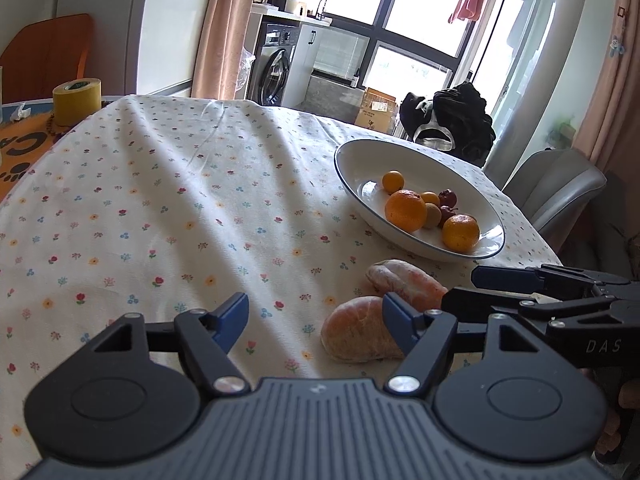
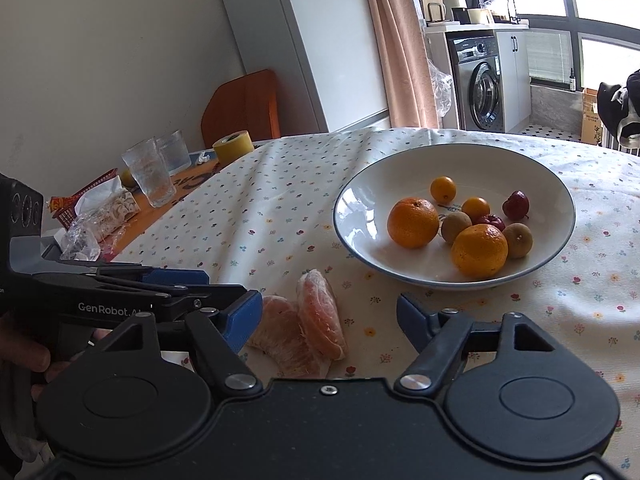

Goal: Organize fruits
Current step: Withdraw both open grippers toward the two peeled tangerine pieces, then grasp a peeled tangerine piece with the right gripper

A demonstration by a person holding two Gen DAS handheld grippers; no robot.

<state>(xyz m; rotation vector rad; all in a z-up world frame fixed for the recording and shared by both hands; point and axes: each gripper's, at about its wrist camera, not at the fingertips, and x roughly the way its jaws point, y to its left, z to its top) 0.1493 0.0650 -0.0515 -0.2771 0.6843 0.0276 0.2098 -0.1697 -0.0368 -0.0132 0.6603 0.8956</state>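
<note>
Sunlit floral cloth covered the desk. Left claw [image 1: 316, 322] hung spread and empty; two peeled pinkish pomelo wedges [image 2: 304, 330] lay between both tools, probably awaiting pickup. Right claw [image 2: 330, 322] gaped empty too. Beyond, the white blue-rimmed bowl [image 2: 560, 184] gathered oranges and small fruits.
</note>
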